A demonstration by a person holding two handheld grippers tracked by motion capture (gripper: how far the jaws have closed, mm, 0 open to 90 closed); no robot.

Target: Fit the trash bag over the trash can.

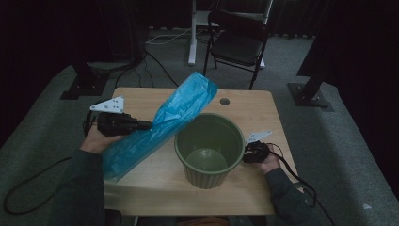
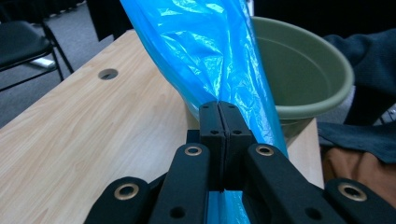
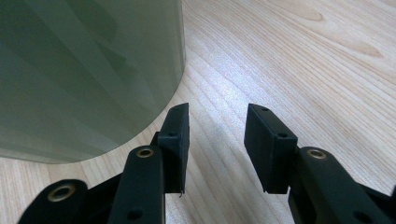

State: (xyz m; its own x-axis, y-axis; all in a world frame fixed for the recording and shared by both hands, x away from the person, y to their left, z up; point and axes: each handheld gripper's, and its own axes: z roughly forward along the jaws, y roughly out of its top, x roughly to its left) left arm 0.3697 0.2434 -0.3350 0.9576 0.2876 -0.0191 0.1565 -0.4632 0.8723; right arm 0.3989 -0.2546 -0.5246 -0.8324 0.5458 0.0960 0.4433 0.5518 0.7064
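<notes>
L gripper (image 1: pixel 149 125) clamped on blue bag (image 1: pixel 160 123), which slants from table's (image 1: pixel 141 183) 7 o'clock edge over green bucket (image 1: pixel 210 149) rim. R gripper (image 3: pixel 217 128) jaws apart, just off bucket's 3 o'clock wall; bare wood beyond.

Dim high view, dark surroundings, soft sheen

Bag (image 1: pixel 160 127) left of bucket (image 1: pixel 209 148), on table (image 1: pixel 249 110).
</notes>
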